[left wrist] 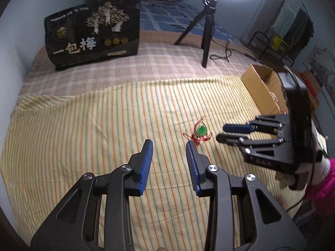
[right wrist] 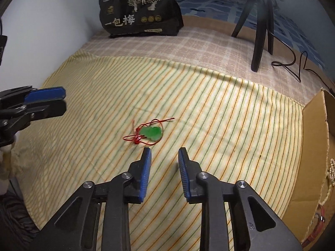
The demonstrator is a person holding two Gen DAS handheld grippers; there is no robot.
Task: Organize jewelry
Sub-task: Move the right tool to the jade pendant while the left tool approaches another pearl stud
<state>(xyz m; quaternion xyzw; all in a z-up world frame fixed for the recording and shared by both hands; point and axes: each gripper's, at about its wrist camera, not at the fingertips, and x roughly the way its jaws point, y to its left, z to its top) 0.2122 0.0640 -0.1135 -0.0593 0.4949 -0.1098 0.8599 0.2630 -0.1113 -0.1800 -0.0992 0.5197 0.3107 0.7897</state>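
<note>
A green gourd-shaped pendant on a red cord (right wrist: 151,133) lies on the yellow striped cloth (right wrist: 209,115); it also shows in the left wrist view (left wrist: 200,131). My right gripper (right wrist: 164,152) is open and empty, just short of the pendant. It shows from the side in the left wrist view (left wrist: 220,132). My left gripper (left wrist: 169,144) is open and empty, with its right fingertip close to the cord. It shows at the left edge of the right wrist view (right wrist: 62,100). An open cardboard box (left wrist: 261,83) stands to the right, with a pearl strand (right wrist: 331,171) inside.
A black printed bag (left wrist: 94,31) stands at the back left on a checked cloth. A black tripod (left wrist: 206,31) with a ring light and a cable stands at the back right. A wall runs along the left.
</note>
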